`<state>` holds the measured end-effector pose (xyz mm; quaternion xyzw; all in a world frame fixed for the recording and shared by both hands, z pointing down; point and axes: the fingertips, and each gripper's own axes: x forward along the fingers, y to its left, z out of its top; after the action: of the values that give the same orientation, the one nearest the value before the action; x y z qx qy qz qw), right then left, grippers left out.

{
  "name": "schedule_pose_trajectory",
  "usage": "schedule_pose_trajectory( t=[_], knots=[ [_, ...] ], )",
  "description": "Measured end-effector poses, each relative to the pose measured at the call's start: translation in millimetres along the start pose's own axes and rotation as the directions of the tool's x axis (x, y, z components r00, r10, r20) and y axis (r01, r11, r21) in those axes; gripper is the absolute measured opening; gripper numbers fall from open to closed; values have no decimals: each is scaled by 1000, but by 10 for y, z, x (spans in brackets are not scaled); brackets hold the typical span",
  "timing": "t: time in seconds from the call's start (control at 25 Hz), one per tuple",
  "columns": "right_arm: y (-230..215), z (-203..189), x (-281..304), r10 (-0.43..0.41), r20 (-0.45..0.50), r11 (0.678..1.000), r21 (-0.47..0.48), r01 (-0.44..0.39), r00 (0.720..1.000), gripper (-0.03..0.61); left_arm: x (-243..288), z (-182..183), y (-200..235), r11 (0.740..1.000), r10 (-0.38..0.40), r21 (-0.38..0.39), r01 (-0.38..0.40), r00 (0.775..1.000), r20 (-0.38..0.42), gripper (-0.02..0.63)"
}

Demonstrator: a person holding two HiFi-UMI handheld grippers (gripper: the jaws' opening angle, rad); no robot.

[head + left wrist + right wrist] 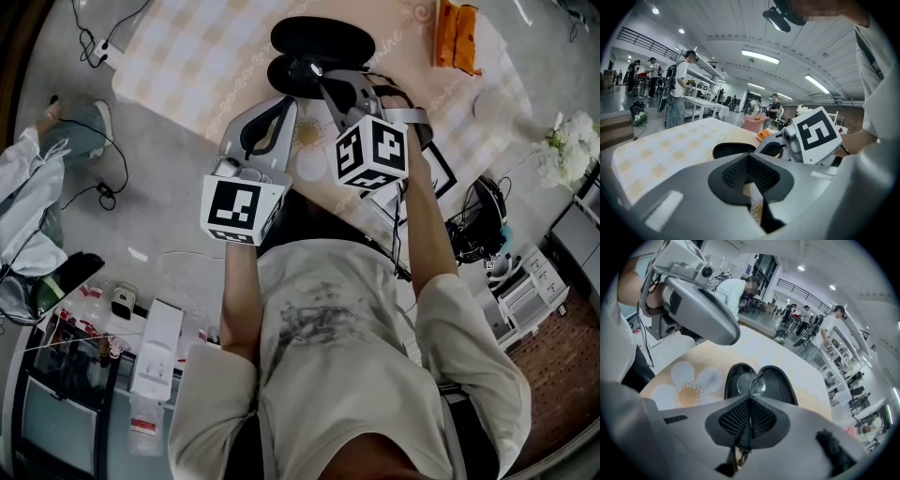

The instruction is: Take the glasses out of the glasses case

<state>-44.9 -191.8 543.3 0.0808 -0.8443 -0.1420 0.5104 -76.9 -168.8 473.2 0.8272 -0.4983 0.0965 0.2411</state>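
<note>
The table (187, 66) fills the upper part of the head view under a pale checked cloth (178, 42) with a daisy print near the person's edge. The case (780, 385) lies open on it, both black halves facing up, so whatever is inside can be lifted straight out without holding the lid back.

The right gripper (750, 401) reaches forward over the case. Its jaws are pressed together on the thin wire frame of the glasses (751, 383), which runs down between the ribbed pads, with one lens showing just above the tips. The grip looks to be on the frame and not on the lens, probably to keep the glass unmarked. The glasses sit over the open case, and I cannot tell whether they are clear of the lining or touching it.

The left gripper (749, 159) hangs beside and a little behind the right one. It is closed with nothing between its pads, and it points past the case. It seems parked out of the way, near enough to steady the case if it drags along with the glasses
</note>
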Motion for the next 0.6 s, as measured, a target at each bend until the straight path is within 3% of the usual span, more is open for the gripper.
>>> schedule_pose_trajectory(
  t=[0.6],
  knots=[
    [31,-28,-198,-55,-16,998,31,55,998,18,-151,-35,-132,999,-28,26,28,1000,3,9]
  ],
)
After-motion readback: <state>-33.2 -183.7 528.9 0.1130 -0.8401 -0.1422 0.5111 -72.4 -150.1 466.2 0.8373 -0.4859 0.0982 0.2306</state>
